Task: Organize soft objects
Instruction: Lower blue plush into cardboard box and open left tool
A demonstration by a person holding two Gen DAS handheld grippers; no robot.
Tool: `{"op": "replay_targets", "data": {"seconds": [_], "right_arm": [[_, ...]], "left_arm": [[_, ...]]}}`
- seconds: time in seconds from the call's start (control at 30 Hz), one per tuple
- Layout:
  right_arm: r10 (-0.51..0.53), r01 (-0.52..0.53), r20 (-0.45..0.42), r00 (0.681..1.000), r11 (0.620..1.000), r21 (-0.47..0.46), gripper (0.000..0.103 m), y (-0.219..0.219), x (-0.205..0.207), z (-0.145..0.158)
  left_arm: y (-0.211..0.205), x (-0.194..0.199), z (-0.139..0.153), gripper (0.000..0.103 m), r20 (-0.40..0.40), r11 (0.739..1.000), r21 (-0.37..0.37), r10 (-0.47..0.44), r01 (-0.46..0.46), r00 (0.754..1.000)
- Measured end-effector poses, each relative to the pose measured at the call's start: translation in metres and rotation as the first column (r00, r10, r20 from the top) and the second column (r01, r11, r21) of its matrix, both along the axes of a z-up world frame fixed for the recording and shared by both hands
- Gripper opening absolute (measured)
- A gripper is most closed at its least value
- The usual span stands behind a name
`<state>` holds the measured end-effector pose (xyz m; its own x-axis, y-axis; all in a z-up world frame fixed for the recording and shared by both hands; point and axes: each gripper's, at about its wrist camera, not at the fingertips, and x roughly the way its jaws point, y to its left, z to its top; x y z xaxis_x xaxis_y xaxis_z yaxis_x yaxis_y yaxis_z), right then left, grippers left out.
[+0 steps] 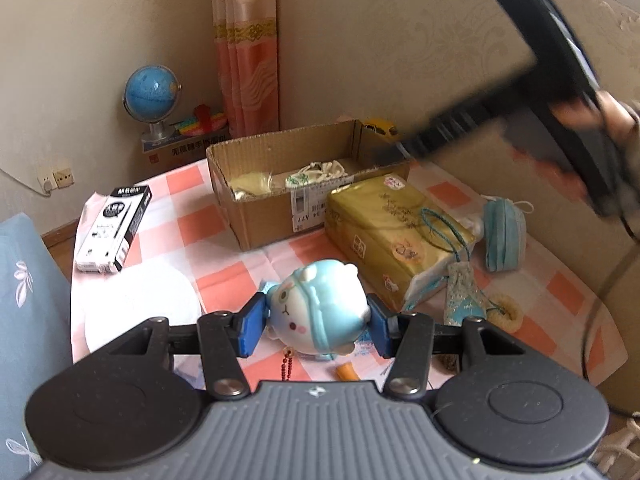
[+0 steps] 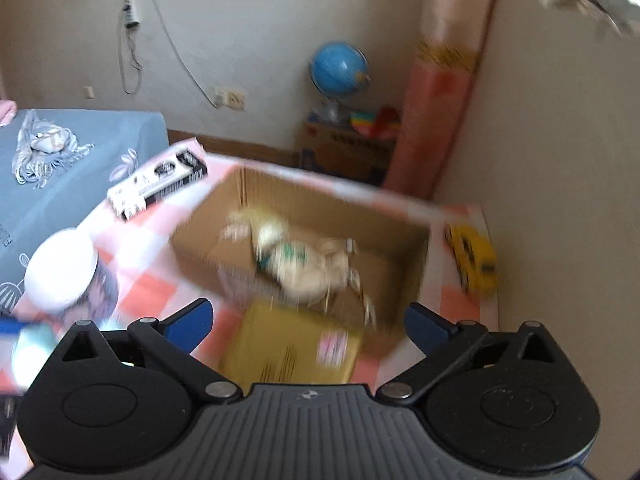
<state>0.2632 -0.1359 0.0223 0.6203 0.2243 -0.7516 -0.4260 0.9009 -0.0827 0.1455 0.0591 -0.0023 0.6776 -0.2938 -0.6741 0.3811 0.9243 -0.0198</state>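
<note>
My left gripper [image 1: 316, 320] is shut on a soft blue and white plush toy [image 1: 320, 310], its blue pads pressed on both sides, above the checked tablecloth [image 1: 224, 220]. An open cardboard box [image 1: 256, 204] stands beyond it with a cream drawstring pouch [image 1: 316, 174] inside. In the right wrist view, which is blurred, my right gripper [image 2: 308, 320] is open and empty above the box [image 2: 404, 280], where the pouch [image 2: 304, 268] lies. A yellow tissue pack [image 1: 384, 232], a blue mask roll [image 1: 504, 240] and a small blue sachet [image 1: 460, 296] lie right of the toy.
A black and white carton [image 1: 116, 228] and a white lidded tub [image 1: 140, 304] sit at the table's left. A yellow toy car [image 2: 472, 260] lies right of the box. A globe [image 1: 152, 96] stands in the corner. A blue bed [image 2: 80, 152] borders the left.
</note>
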Motion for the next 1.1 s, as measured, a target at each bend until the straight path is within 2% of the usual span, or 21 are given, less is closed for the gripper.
{"op": "replay_targets", "data": {"seconds": [0.1,0.2,0.4,0.63,0.8,0.9,0.93,0.97,1.1], "right_arm": [[-0.053,0.053,-0.007,0.999,0.999,-0.003,0.103,-0.01,-0.031,-0.009],[-0.089,0.089,0.022,0.996,0.996,-0.008,0.103,-0.019,-0.064,-0.017],[-0.129,0.128,0.018,0.991,0.99,0.064,0.103,-0.035,-0.11,-0.029],[-0.177,0.175,0.017,0.984,0.982,0.077,0.103,-0.054,-0.132,-0.037],[-0.202,0.2,0.03,0.979,0.978,0.051,0.103,-0.065,-0.133,-0.038],[-0.206,0.205,0.03,0.978,0.977,0.057,0.103,-0.07,-0.133,-0.039],[-0.206,0.204,0.03,0.978,0.977,0.06,0.103,-0.071,-0.133,-0.039],[-0.204,0.202,0.03,0.979,0.978,0.06,0.103,-0.071,-0.133,-0.039],[-0.196,0.194,0.04,0.98,0.979,0.059,0.103,-0.072,-0.135,-0.038]], "left_arm": [[-0.002,0.006,0.006,0.052,0.012,1.0,0.017,-0.007,0.007,1.0],[-0.007,0.015,0.013,0.052,0.024,0.999,0.034,-0.019,0.018,1.0],[-0.019,0.049,0.027,0.052,0.046,0.998,0.059,-0.026,0.023,0.999],[-0.035,0.117,0.037,0.052,0.071,0.995,0.101,-0.002,-0.005,0.998],[-0.044,0.163,0.032,0.054,0.067,0.989,0.137,0.042,-0.051,0.997],[-0.044,0.178,0.027,0.066,0.075,0.983,0.159,0.082,-0.093,0.994],[-0.044,0.181,0.026,0.076,0.076,0.982,0.159,0.094,-0.105,0.993],[-0.041,0.179,0.026,0.082,0.081,0.982,0.151,0.102,-0.114,0.991],[-0.033,0.165,0.033,0.091,0.1,0.984,0.117,0.126,-0.137,0.987]]}}
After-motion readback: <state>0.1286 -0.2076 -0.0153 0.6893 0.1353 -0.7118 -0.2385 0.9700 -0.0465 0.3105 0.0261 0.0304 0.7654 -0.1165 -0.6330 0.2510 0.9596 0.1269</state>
